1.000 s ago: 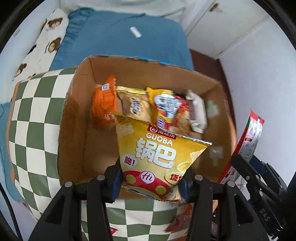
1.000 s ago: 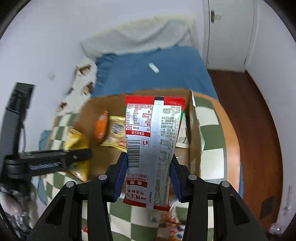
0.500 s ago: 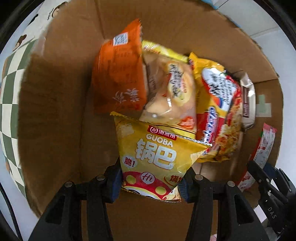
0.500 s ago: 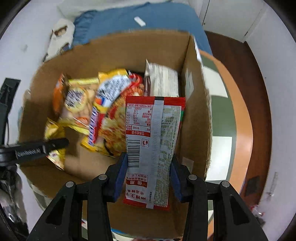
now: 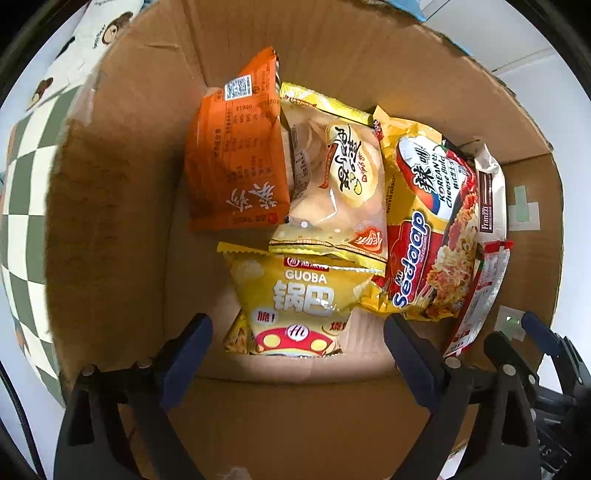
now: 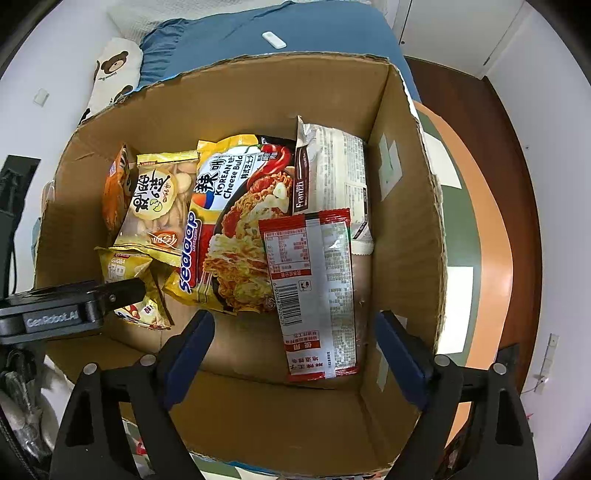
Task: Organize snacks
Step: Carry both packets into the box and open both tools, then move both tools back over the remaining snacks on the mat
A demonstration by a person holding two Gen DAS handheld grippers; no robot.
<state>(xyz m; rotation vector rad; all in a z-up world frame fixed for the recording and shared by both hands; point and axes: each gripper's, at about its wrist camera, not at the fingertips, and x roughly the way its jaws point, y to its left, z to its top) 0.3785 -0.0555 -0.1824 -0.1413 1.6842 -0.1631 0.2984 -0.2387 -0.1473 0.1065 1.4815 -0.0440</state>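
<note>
A cardboard box [image 5: 110,229] [image 6: 406,206] holds several snack packets. My left gripper [image 5: 297,332] is open, its jaws spread wide; the yellow GUOBA packet [image 5: 301,299] lies loose on the box floor between them, also in the right wrist view [image 6: 125,269]. My right gripper [image 6: 293,328] is open; the red and silver packet [image 6: 314,291] lies released at the box's right side, also in the left wrist view [image 5: 480,291]. Behind lie an orange packet [image 5: 236,166], a cracker bag [image 5: 332,184], a Sedaap noodle pack [image 5: 424,236] and a white Franzzi pack [image 6: 332,173].
The box stands on a round table with a green and white checkered cloth [image 5: 26,192], orange rim [image 6: 480,258]. A blue bed [image 6: 295,26] and a bear-print pillow [image 6: 110,70] lie behind. The left gripper's body [image 6: 55,310] reaches in from the left.
Both grippers opened and let go of their packets. The GUOBA packet and the red and silver packet now lie in the box.
</note>
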